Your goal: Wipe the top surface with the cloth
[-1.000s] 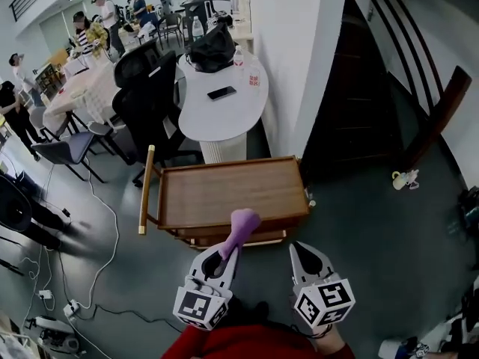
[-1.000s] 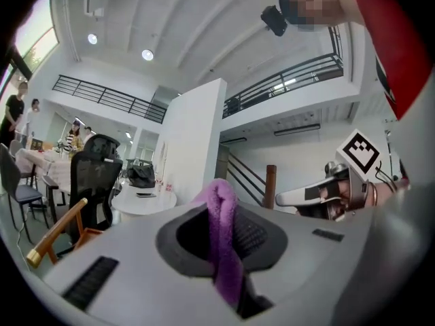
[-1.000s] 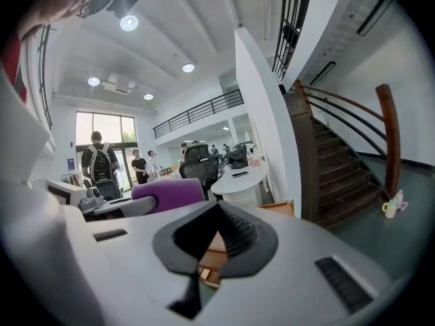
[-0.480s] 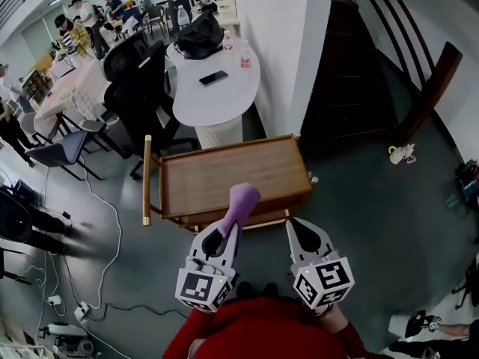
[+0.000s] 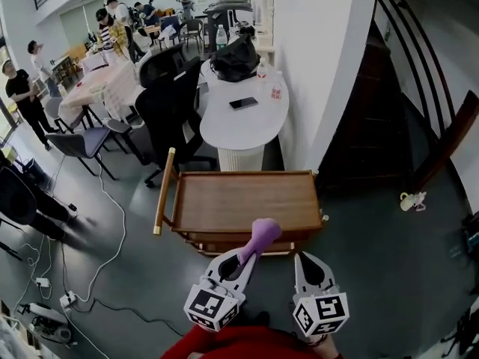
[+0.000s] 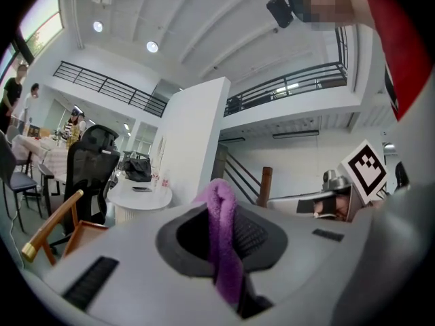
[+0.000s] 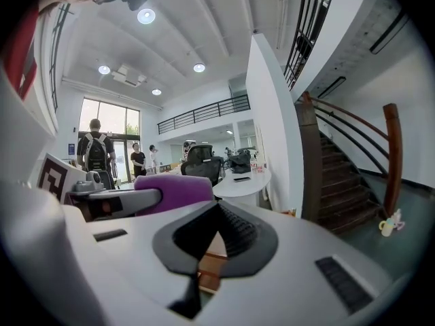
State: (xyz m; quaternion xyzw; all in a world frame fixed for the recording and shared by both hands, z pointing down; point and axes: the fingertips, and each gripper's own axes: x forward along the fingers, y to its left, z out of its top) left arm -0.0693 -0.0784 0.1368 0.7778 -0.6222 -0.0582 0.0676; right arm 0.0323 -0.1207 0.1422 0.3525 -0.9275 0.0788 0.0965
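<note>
A wooden cart with a flat top (image 5: 247, 200) stands on the grey floor just ahead of me. My left gripper (image 5: 243, 259) is shut on a purple cloth (image 5: 260, 239) that sticks up from its jaws, held above the cart's near edge; the left gripper view shows the cloth (image 6: 222, 240) pinched between the jaws. My right gripper (image 5: 307, 259) is beside it to the right, shut with nothing in it. In the right gripper view the cloth (image 7: 173, 189) shows at left and the cart's wood (image 7: 214, 246) behind the closed jaws (image 7: 216, 209).
The cart has a long wooden handle (image 5: 163, 191) on its left side. Behind it stands a white round-ended table (image 5: 243, 114) with a phone and a black bag, plus black office chairs (image 5: 172, 107). A white wall column (image 5: 329, 73) and a staircase lie right. Cables trail on the floor at left.
The head view has shifted: the cart now sits a little farther ahead and more centred. Both grippers stay low in front, the left still holding the cloth.
</note>
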